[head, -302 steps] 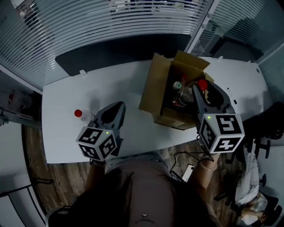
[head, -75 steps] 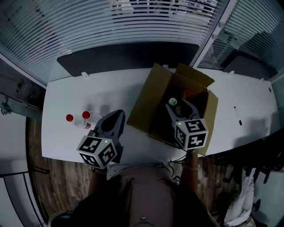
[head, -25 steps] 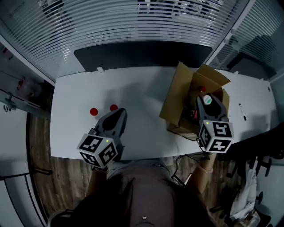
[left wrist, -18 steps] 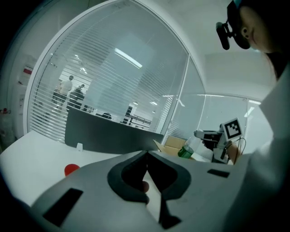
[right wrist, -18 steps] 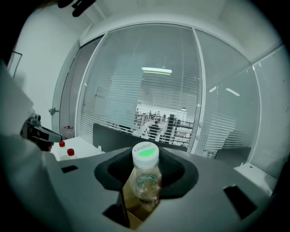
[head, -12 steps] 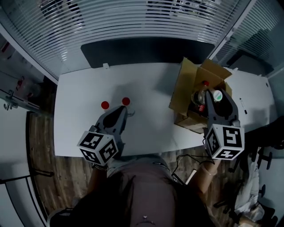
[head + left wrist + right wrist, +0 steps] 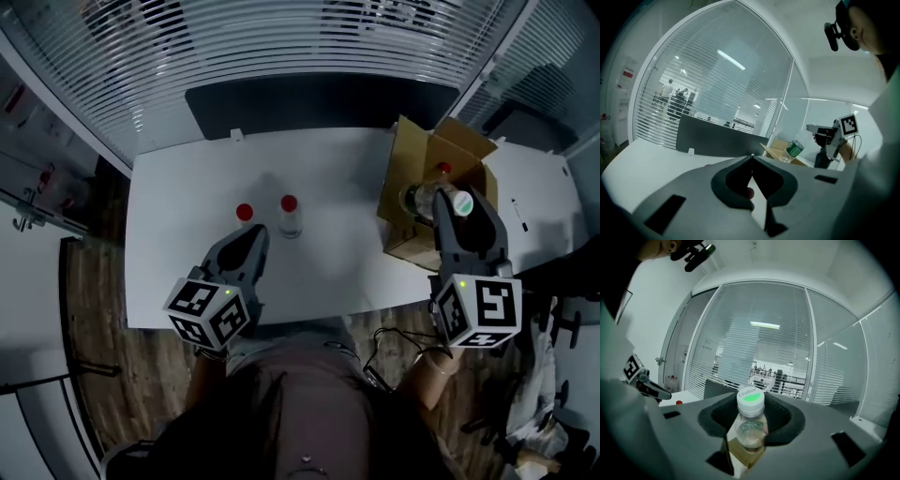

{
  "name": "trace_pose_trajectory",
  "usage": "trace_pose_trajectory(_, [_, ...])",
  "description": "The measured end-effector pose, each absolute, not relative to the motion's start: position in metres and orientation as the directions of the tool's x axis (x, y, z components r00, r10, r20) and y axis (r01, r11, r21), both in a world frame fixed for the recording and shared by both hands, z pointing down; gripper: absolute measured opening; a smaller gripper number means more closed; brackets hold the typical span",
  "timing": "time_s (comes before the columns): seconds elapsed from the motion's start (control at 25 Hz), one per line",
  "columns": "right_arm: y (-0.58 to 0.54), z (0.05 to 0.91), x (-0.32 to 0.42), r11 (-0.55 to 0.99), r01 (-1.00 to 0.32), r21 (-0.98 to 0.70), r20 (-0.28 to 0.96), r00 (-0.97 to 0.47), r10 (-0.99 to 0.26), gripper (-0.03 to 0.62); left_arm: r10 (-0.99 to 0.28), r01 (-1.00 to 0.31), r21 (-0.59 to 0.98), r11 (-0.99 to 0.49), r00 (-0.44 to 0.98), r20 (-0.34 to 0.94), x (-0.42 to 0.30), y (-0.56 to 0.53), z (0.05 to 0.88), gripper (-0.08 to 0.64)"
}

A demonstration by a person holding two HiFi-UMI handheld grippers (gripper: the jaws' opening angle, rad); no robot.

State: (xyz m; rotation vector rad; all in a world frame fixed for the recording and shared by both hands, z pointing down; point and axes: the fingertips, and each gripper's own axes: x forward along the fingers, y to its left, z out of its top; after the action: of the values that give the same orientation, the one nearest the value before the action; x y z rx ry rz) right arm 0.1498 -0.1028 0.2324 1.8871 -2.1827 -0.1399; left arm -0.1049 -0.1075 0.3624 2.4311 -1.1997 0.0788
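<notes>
Squarely between right tongs [image 7: 750, 420], green-capped bottle [image 7: 750, 430], over cardboard box [image 7: 401, 211]

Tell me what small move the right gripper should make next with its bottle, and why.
Probably carry the green-capped bottle left and set it beside the red-capped bottles. The right gripper is shut on it, over the cardboard box, while the red-capped bottles stand upright on the white table by the left gripper, whose jaws are together on nothing.
</notes>
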Motion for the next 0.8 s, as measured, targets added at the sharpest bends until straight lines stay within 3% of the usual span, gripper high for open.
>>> trace_pose_trajectory(0.8, [-0.092,0.247,0.065,0.257,-0.940,0.224,0.136,-0.231,-0.963,0.176,-0.794,-0.806,0.356,-0.473,0.565,0.226,-0.179,-0.077,0.369,0.009])
